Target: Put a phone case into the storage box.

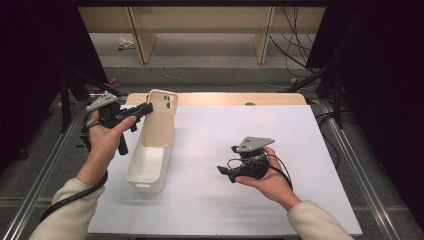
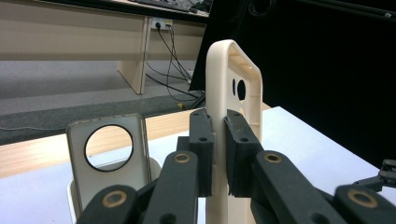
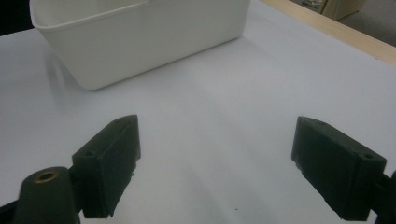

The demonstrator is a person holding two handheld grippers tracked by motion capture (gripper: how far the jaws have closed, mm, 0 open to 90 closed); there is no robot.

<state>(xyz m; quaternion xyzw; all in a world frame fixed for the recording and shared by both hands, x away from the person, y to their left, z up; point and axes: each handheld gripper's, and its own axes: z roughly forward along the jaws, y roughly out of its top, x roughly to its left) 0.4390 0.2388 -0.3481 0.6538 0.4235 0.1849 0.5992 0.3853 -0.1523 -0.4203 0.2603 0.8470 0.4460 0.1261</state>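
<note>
A cream phone case (image 1: 159, 119) stands on end over the far part of a white bin (image 1: 146, 172), its camera holes at the top. My left gripper (image 1: 145, 109) comes in from the left and is shut on the case's edge. In the left gripper view the two black pads pinch the cream case (image 2: 235, 79) between them, at my left gripper (image 2: 219, 149). A second, greyish case (image 2: 109, 149) with a round hole stands upright behind it. My right gripper (image 1: 226, 173) hovers low over the white mat, open, with nothing between its fingers (image 3: 215, 163).
The white bin (image 3: 140, 37) lies just ahead of the right gripper's jaws. The white mat (image 1: 240, 125) covers most of the wooden table (image 1: 280, 98). Metal rails run along both table sides. Cables and shelving sit beyond the far edge.
</note>
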